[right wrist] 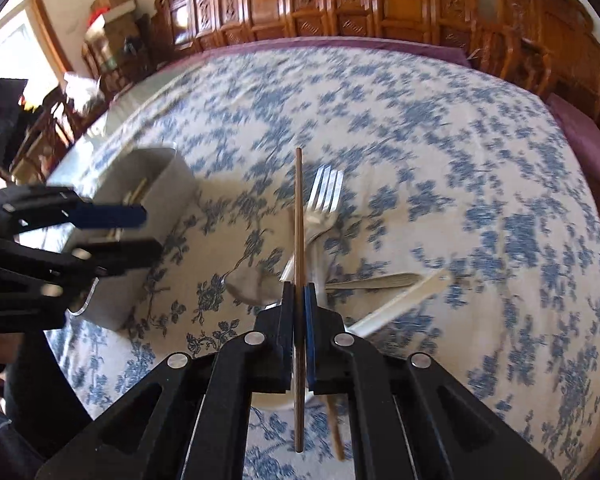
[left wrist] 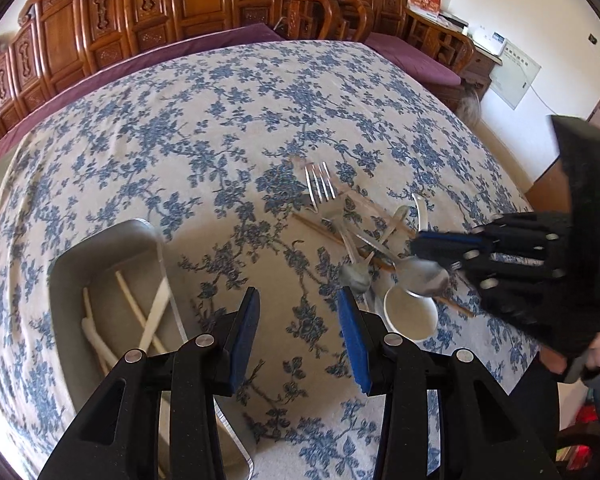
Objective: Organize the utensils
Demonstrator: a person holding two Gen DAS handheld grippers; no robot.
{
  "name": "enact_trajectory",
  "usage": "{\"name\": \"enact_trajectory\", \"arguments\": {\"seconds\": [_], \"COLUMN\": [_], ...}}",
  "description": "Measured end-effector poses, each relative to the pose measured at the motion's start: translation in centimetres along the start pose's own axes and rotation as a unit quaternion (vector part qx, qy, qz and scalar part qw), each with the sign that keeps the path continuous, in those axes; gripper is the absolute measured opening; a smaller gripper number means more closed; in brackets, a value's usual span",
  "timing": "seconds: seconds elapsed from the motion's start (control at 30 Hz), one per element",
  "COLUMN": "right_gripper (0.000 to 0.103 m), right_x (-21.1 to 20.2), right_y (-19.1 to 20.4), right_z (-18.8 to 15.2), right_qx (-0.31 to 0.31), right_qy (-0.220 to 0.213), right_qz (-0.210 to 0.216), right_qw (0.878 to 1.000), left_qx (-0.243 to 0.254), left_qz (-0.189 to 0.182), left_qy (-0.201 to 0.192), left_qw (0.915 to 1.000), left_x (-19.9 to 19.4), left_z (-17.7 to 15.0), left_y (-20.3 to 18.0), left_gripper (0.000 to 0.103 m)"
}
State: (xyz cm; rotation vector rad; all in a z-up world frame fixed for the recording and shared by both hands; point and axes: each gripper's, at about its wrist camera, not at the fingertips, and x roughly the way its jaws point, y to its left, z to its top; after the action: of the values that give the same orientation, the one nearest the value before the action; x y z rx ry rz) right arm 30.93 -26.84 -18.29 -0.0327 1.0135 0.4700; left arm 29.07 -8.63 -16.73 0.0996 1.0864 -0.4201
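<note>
Right gripper [right wrist: 299, 300], lower centre of right wrist view: jaws closed on a brown chopstick [right wrist: 299, 216], pinched partway along its length.
Left gripper [left wrist: 298, 312]: jaws apart, empty.
Grey tray [right wrist: 172, 184] at mid-left.
Risk: thin stick may pivot or slip in pads.
Risk: its far end may snag the fork [right wrist: 326, 194] in the pile just beside it.
</note>
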Motion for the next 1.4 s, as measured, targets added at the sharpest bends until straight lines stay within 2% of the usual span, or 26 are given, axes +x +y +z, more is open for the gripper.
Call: {"name": "enact_trajectory", "arguments": {"seconds": [0.3,0.47,0.57,0.73,0.87,1.17,1.4], "right_gripper": [0.006,0.006,0.006,0.006,0.006,0.006,0.006], "right_x": [-1.9,-2.1,-2.3,-3.2,-3.8,-5.1,-5.7], "right_y": [-3.3,-3.9,-3.7,-2.7,-2.4,-1.3,0.1], "right_z": [-1.5,-2.3,-2.7,-3.2,-3.3,-3.4,-4.1], "right_qx": [0.024,0.037,0.037,0.022,0.025,0.026,0.03], "right_qy": [-0.012,-0.018,-0.02,-0.034,-0.04,-0.05,-0.055], "right_qz": [-0.024,-0.026,-0.027,-0.019,-0.018,-0.017,-0.012], "right_qw": [0.999,0.999,0.999,0.999,0.999,0.998,0.998], "left_qx": [-0.002,-0.011,-0.031,-0.054,-0.056,-0.018,-0.018], "left_qz": [-0.02,-0.037,-0.059,-0.088,-0.091,-0.031,-0.003], "left_qy": [0.03,0.066,0.09,0.115,0.12,0.088,0.065], "left_qw": [0.9993,0.9971,0.9937,0.9881,0.987,0.9955,0.9977], "left_x": [3.9,6.6,7.8,8.4,7.8,3.5,0.3], "left_z": [1.8,2.5,2.5,1.9,1.5,-0.2,-2.1], "left_y": [-1.2,-1.3,-1.0,-0.8,-1.3,-2.7,-1.8], "left_gripper": [0.038,0.038,0.036,0.017,0.002,0.001,0.001]}}
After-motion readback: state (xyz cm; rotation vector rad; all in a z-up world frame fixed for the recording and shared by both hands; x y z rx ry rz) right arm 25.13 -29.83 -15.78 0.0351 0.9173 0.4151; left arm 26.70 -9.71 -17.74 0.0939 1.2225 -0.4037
